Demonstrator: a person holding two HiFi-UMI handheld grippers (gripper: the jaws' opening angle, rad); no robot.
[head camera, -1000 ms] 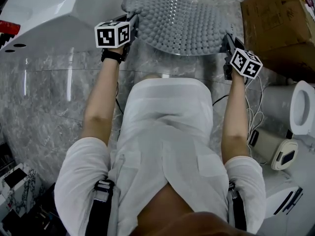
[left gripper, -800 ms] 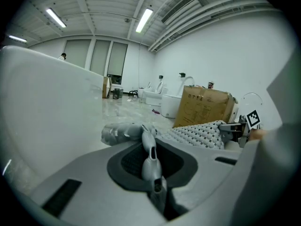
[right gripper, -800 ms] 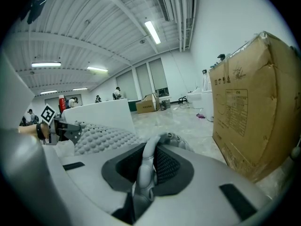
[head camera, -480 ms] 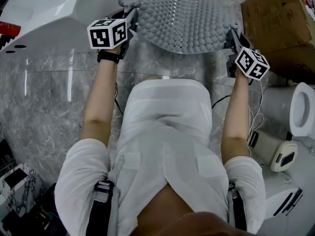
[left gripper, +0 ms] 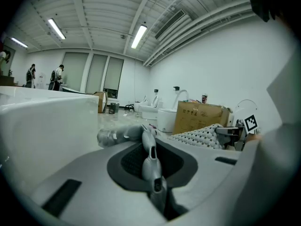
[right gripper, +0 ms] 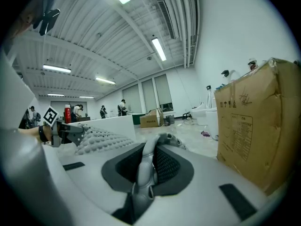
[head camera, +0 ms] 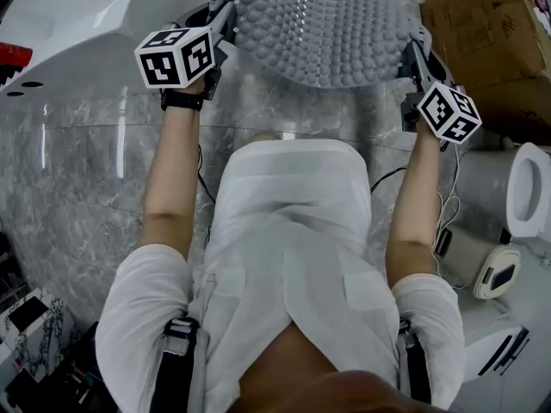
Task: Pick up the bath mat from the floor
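The person holds one gripper in each hand. The left gripper (head camera: 222,20) is squeezed shut on the left edge of the bath mat (head camera: 318,28). In the left gripper view, a thin fold of the grey mat is pinched tight between the jaws. The right gripper (head camera: 415,48) is squeezed shut on the right edge of the mat. In the right gripper view, a fold of the mat is pinched the same way.

The mat is grey and covered in little round bumps. It is stretched between the two grippers and sags a bit in the middle. Its near edge is up off the grey marble floor (head camera: 77,170). Its far part goes out of the top of the head view.

A white bathtub (head camera: 77,15) stands along the left side of the floor. A brown cardboard box (head camera: 486,33) stands at the far right. A white toilet (head camera: 527,192) is at the right edge.
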